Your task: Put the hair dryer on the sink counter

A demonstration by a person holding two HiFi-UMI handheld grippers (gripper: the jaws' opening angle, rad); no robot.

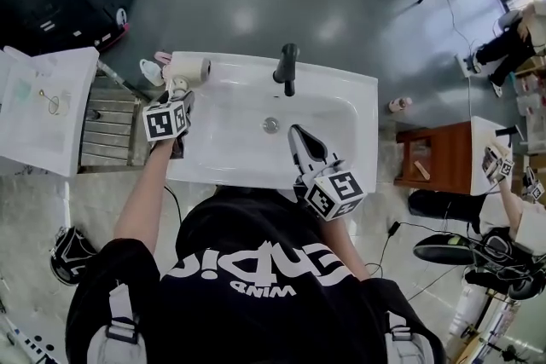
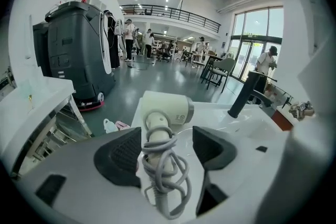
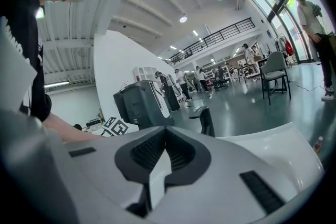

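White hair dryer [image 1: 189,69] sits at the far left corner of the sink worktop [image 1: 363,98], left tool [image 2: 167,147] released but straddling its cord-wrapped handle, right tool [image 3: 166,150] clenched empty; a jaw snagging the grey cord [image 2: 164,181] on pull-back could drag it off the nearby edge.

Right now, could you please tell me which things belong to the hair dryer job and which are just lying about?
Job: hair dryer, sink counter, left gripper, open.
Lying about: faucet, bottle, stool, right gripper, idle.
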